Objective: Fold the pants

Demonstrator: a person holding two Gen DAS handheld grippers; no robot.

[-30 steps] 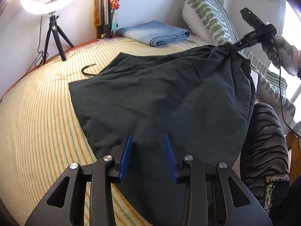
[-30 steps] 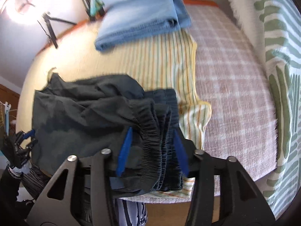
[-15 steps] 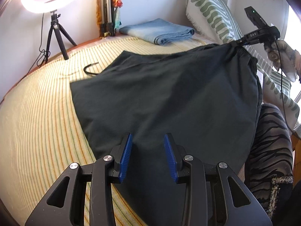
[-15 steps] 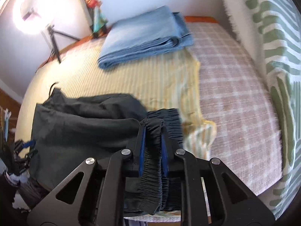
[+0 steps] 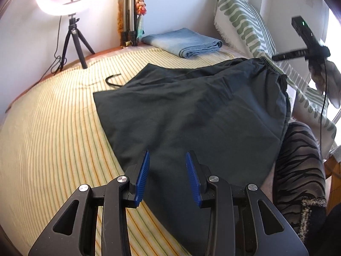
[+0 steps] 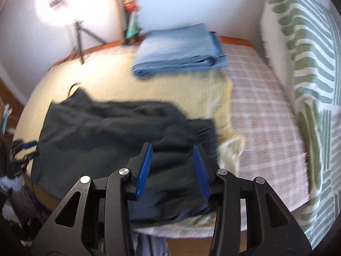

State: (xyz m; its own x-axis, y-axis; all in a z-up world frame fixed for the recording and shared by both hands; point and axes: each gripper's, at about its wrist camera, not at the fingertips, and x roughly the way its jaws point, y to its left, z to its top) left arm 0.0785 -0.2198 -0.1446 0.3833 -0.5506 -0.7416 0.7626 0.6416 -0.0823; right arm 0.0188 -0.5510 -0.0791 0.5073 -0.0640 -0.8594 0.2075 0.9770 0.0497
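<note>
The dark pants [image 5: 191, 115] lay spread flat on the bed's yellow striped sheet [image 5: 49, 132], with the elastic waistband [image 5: 275, 69] at the side near the green-patterned pillow [image 5: 240, 19]. The left claw [image 5: 167, 170] hovered over the near edge of the pants with its jaws apart and nothing pinched between them. The right claw [image 6: 172, 168] hung above the waistband end; its jaws had just been opening, and they stood apart with no cloth pressed between the blue pads [image 6: 145, 166]. Folded blue jeans [image 6: 179, 49] rested farther back, well apart from the pants. A ring light [image 5: 57, 0] stood beside the bed.
</note>
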